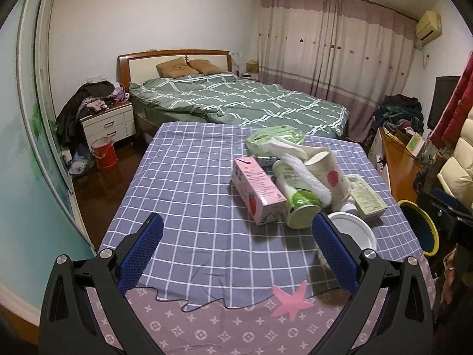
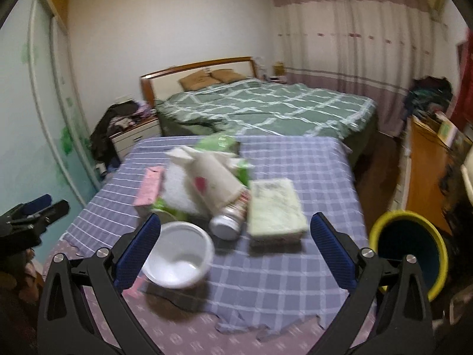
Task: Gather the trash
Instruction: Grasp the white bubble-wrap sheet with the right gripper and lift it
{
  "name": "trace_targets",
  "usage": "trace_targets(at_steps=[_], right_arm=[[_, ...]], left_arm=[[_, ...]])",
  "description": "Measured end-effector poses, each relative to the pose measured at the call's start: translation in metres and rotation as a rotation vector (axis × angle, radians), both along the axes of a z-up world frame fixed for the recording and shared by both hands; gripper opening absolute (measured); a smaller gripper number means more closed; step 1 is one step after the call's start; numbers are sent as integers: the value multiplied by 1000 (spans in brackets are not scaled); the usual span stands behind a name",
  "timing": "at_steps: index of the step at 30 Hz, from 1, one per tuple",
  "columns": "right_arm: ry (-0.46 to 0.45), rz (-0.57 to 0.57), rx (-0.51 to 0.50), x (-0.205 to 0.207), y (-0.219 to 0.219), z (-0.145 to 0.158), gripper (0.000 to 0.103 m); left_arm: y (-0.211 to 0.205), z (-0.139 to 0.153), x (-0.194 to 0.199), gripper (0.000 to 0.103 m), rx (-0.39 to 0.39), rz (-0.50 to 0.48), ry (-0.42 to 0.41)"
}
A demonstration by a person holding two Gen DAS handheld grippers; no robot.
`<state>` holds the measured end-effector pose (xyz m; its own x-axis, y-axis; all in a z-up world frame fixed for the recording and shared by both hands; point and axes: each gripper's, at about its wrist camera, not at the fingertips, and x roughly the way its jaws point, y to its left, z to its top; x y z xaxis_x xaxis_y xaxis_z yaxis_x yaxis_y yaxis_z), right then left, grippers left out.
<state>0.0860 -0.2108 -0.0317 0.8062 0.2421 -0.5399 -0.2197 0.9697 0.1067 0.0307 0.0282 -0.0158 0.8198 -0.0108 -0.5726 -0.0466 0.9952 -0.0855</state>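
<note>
A heap of trash lies on the checked tablecloth: a pink strawberry carton, a green-and-white cup, a tall paper cup with a strawberry, a pale green box, a white bowl and a green tissue pack. My left gripper is open and empty, just short of the heap. My right gripper is open and empty, with the white bowl, a small bottle and the pale green box between its fingers. A yellow-rimmed bin stands beside the table at right.
A bed with a green checked cover stands beyond the table. A white nightstand piled with clothes and a red bucket are at the left. A wooden desk with clutter is at the right.
</note>
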Motion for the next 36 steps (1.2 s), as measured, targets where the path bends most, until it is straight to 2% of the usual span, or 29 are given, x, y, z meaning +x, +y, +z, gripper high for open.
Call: trace_targets(at_steps=[2,5,9,12,20,24,28,36], right_arm=[[2,52,0,12,17,0,96],[21,129,-29,31,46,-3,82],[90,207,-68,64,80,-16,64],[135,215,-101,85,99,-27,54],[248,195,-125,123,116,-56,43],[257,182,-99,127,111,-56,16],[249,208,-43,125,108,-47,15],[168,282,85,101,100,-1,15]], left_arm=[[7,-2,4,99,1,13,2],[16,-5,8,99,-1,35,5],[29,-11,14,99,-19,57,20],[36,-18,18,99,-34,61,34],[38,-28,33,99,-28,44,49],[38,-32,39,99,-35,37,57],[35,-38,44,99,-39,26,70],[25,-37,44,99,-27,-7,63]])
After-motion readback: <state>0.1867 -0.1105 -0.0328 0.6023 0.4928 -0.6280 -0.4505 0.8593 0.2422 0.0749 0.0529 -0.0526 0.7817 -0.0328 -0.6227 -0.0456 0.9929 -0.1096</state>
